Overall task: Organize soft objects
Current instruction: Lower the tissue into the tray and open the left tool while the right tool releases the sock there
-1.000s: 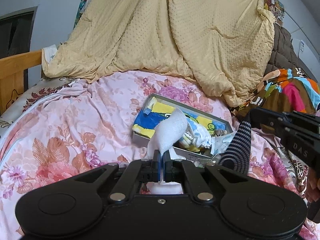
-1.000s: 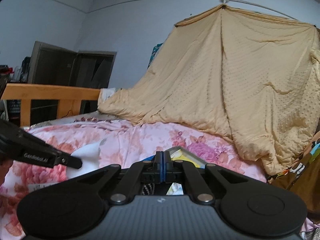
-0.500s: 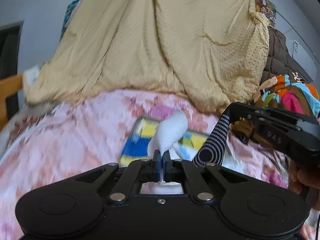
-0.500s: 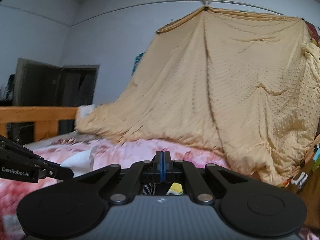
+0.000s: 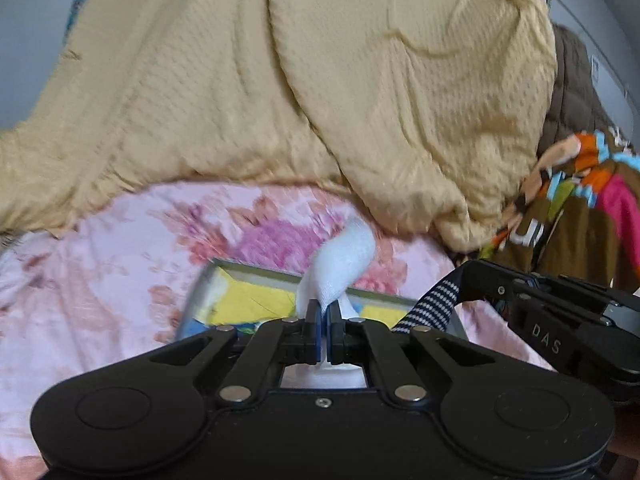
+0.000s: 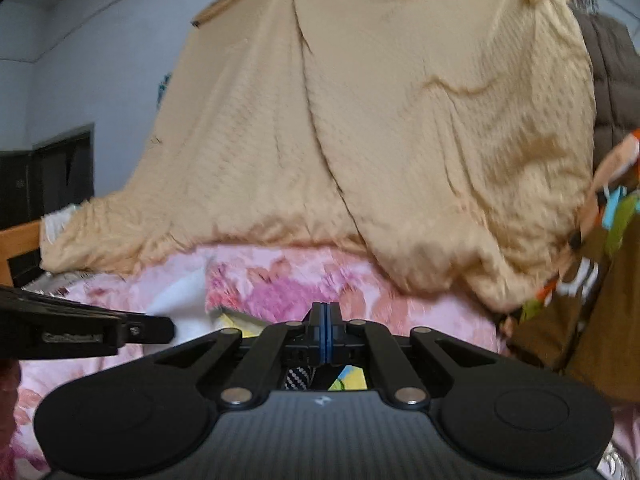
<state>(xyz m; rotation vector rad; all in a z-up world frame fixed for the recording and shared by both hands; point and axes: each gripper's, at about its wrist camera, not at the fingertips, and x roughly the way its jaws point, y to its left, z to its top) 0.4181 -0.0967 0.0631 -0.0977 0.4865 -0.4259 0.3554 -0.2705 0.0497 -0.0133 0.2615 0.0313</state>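
Lifting away from the floral bedsheet [image 5: 100, 280], both tongs have risen over the last second, so the tray [image 5: 256, 276] sits lower and nearer, suggesting a carry toward it. The left tongs [image 5: 323, 316] pinch one white sock [image 5: 344, 264] above the tray; to their right, the right tongs [image 6: 327, 320] clamp one black-and-white patterned sock [image 5: 436, 304]. Two socks, one tray, one tan blanket [image 5: 280, 80] beyond.

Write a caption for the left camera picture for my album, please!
Left gripper pinches a white sock above a box on the flowery bedsheet.
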